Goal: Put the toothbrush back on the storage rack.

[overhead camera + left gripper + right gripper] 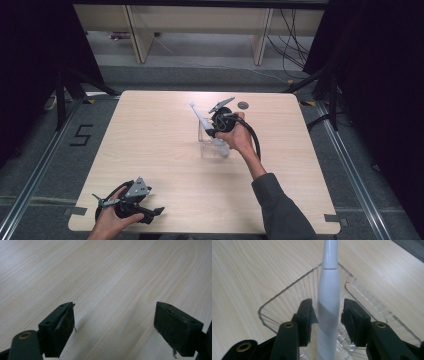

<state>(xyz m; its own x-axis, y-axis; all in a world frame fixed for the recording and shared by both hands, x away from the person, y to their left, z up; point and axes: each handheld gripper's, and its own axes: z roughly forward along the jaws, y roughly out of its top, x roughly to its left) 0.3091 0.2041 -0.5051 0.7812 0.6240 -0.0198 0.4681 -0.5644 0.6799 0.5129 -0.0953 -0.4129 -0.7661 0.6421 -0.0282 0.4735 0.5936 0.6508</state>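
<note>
Now standing tilted in clear holder [287, 300] at frame centre: white toothbrush [328, 305], light, stiff, slippery; best taken mid-handle. Right gripper [328, 320] jaws slightly apart around it, left gripper [115, 325] wide apart

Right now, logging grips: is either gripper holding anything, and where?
Nothing held. The toothbrush stands between the right gripper's open jaws; the left gripper is empty.
</note>
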